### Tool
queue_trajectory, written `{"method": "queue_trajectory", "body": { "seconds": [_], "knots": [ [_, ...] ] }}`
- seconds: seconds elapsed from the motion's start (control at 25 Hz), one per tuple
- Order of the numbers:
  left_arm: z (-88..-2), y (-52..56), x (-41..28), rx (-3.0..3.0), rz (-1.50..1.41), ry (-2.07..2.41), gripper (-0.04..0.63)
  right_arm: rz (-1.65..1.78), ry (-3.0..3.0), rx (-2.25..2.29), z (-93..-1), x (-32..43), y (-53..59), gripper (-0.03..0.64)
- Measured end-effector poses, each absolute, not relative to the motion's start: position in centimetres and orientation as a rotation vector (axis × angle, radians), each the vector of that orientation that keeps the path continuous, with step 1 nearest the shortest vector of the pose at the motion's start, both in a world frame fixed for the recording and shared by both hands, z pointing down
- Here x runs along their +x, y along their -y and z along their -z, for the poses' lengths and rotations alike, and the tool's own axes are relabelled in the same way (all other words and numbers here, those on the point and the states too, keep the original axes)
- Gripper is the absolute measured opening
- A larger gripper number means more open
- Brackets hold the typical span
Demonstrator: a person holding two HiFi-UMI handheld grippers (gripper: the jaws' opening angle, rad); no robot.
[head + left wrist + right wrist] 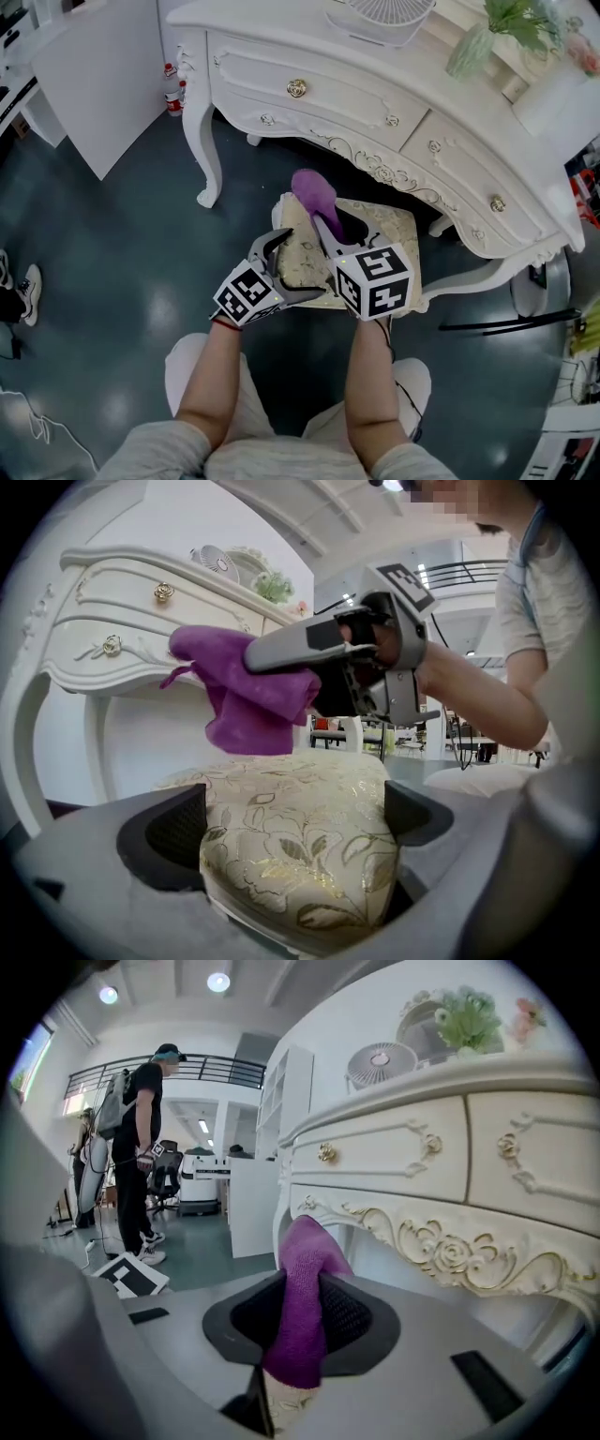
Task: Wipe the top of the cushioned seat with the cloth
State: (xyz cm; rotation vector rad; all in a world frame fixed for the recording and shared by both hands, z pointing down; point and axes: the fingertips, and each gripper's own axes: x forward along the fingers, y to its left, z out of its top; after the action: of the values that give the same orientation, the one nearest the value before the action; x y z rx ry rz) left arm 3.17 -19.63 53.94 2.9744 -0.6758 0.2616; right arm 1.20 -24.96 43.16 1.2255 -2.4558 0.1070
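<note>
- Right tongs (302, 1321): closed tight on the purple cloth (306, 1274). A fold is pinched between the pads, one end standing up past the jaws and the other hanging below them.
- Left tongs (292, 822): wide apart, with the near corner of the cushioned seat (380, 225) sitting between the pads. The pads lie right at the seat's sides, and I cannot tell whether they press or only straddle.
- Cloth position: in the head view it shows just above centre frame, over the seat's far left part and close under the white dressing table (375, 103). In the left gripper view it hangs clear of the gold-patterned top, so I judge wiping contact is not yet made.
- Seat position: centre of the head view, its far edge tucked under the table front.
- Risk, cloth slip: the weave looks grippy, so a dragged cloth could pull out of the pinch.
- Risk, bare jaw on fabric: little cloth hangs below the jaws. If I come down too flat, hard tips could scrape the brocade instead of the cloth wiping it.
- Risk, seat shifts: if my left tongs only straddle, a firm stroke could slide the seat across the smooth floor.
- Risk, knocks: the table front sits near the far strokes, and my left tongs block the near corner, so patches may go unwiped.
</note>
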Motion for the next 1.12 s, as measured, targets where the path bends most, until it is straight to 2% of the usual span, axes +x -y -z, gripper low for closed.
{"method": "queue_trajectory", "body": {
  "seconds": [0.32, 0.8, 1.12],
  "knots": [
    [-54.0, 19.6, 3.2, 2.977, -0.261, 0.678, 0.586, -0.06, 2.32, 1.501, -41.4, 10.5, 23.2, 0.087],
    [-54.0, 19.7, 3.2, 2.978, -0.266, 0.686, 0.586, -0.131, 1.834, 1.756, -47.3, 24.7, 22.6, 0.087],
    [-54.0, 19.7, 3.3, 2.976, -0.268, 0.692, 0.586, -0.189, 1.672, 1.723, -51.3, 26.7, 22.6, 0.087]
  ]
}}
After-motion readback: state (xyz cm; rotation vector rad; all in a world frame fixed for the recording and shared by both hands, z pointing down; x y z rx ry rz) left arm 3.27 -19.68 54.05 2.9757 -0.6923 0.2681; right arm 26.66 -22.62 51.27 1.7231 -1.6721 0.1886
